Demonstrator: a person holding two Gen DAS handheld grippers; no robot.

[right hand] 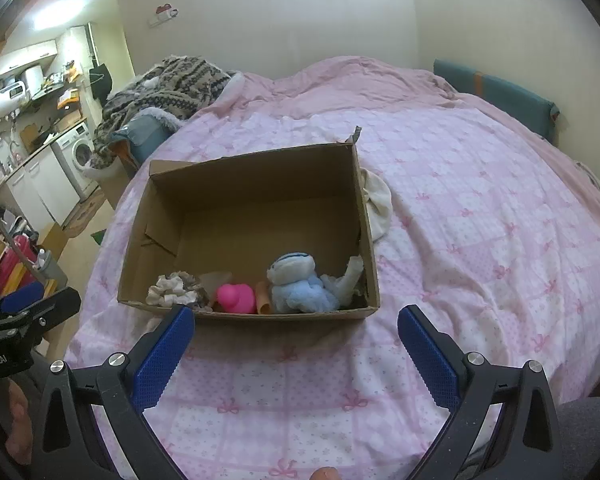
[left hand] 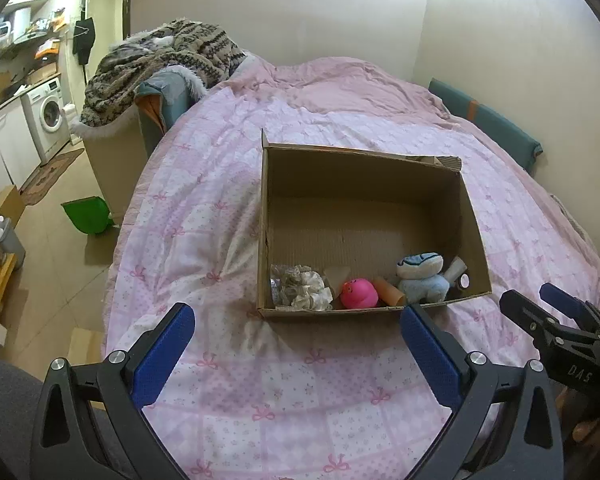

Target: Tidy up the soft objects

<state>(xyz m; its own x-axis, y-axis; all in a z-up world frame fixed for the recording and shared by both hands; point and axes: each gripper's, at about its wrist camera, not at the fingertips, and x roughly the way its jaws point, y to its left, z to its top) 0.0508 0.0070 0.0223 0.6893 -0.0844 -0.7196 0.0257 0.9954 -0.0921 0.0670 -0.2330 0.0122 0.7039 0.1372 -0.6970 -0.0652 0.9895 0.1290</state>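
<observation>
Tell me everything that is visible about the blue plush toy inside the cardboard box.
The blue plush toy looks soft and fuzzy, with a light blue body and a paler, rounded head bearing darker blue markings. It sits roughly upright on the floor of the cardboard box, against the near wall toward the right end. An orange tube lies against its left side, with the pink toy beyond, and crumpled white material touches its right. No gripper holds it.

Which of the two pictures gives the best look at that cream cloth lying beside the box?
The right wrist view: the cream cloth lies in plain sight against the cardboard box. In the left wrist view the box hides it completely.
</observation>
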